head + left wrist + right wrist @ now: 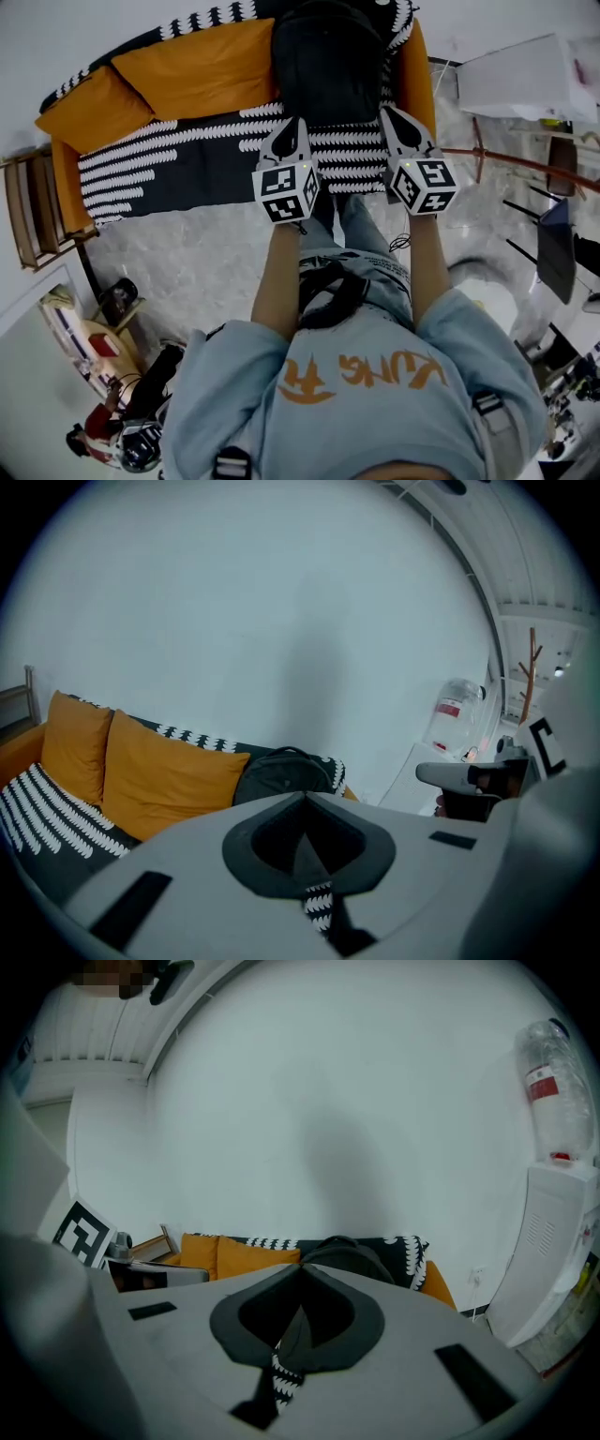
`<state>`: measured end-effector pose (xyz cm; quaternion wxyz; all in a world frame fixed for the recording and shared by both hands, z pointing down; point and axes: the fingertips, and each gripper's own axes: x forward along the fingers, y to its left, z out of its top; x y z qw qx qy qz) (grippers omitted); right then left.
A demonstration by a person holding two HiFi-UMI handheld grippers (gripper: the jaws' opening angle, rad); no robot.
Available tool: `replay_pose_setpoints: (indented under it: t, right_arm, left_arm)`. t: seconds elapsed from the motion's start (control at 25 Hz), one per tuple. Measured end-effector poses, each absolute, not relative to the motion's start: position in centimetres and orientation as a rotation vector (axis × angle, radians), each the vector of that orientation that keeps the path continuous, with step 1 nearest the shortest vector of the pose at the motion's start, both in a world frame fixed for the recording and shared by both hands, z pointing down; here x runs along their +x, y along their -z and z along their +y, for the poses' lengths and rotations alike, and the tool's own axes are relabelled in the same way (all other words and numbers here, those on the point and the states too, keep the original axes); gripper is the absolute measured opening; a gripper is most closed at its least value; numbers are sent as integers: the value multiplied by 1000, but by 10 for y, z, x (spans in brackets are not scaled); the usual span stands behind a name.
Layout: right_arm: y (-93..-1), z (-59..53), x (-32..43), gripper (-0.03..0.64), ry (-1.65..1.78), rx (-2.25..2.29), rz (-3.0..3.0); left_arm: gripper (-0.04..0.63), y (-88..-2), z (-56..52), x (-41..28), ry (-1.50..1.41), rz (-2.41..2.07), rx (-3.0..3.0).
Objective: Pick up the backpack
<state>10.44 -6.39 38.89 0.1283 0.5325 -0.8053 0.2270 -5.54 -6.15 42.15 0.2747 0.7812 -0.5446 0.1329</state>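
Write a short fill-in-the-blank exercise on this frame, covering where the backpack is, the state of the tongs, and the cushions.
1. In the head view, the black backpack sits at the ____ end of the sofa.
2. The left tongs and the right tongs are both ____, with nothing between their jaws.
3. The two cushions to the left of the backpack are ____ in colour.
Missing words: right; shut; orange.

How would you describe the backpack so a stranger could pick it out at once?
Find the orange sofa with the black-and-white patterned cover against the white wall. At its right end, beside two orange cushions, sits the black fabric backpack, the only plain black, rounded thing on the seat.
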Motion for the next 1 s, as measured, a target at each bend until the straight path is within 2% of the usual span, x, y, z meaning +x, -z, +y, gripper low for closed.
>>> replay_pose_setpoints:
  t: [0.36,1.0]
  right_arm:
    - [-421,-102,129,-1,-701,1522,-2309]
    - [-472,-173,148,-2,-782,1521,-2276]
  left_arm:
    - [20,-437,-93,-43,-331,-1478,2083]
    - [20,-499,-155,-46,-461,-1506,2021]
